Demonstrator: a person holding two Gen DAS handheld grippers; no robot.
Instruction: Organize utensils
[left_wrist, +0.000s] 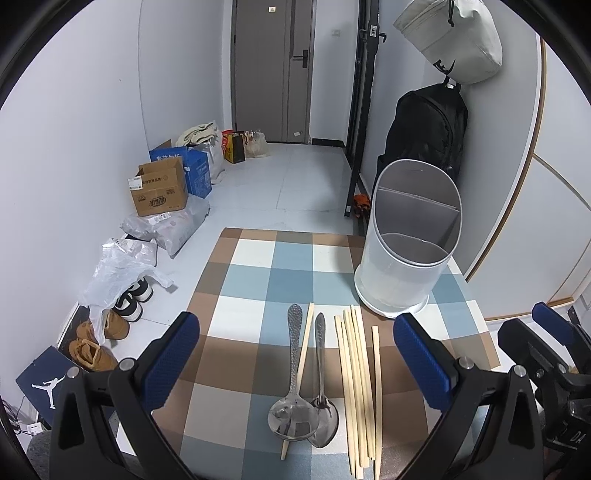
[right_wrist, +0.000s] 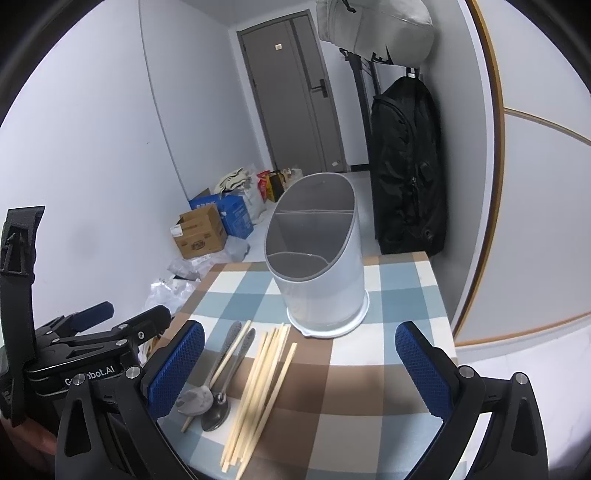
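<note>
Both grippers hover above the near edge of the checked surface (left_wrist: 258, 280) with fingers spread wide and nothing between them: left gripper (left_wrist: 299, 363), right gripper (right_wrist: 301, 365). Beneath the left gripper lie 2 metal spoons, a large spoon (left_wrist: 293, 406) and a smaller spoon (left_wrist: 322, 410), with 1 stray chopstick (left_wrist: 301, 369) slanting across them and passing under the large bowl. Just to their right lies a loose bundle of chopsticks (left_wrist: 356, 384). The divided utensil holder (left_wrist: 402, 254) stands upright and empty at the far right corner. Likely risks: lifting a spoon drags the crossing chopstick; thin sticks slip or scatter from a wide pinch; a nudge tips the holder.
</note>
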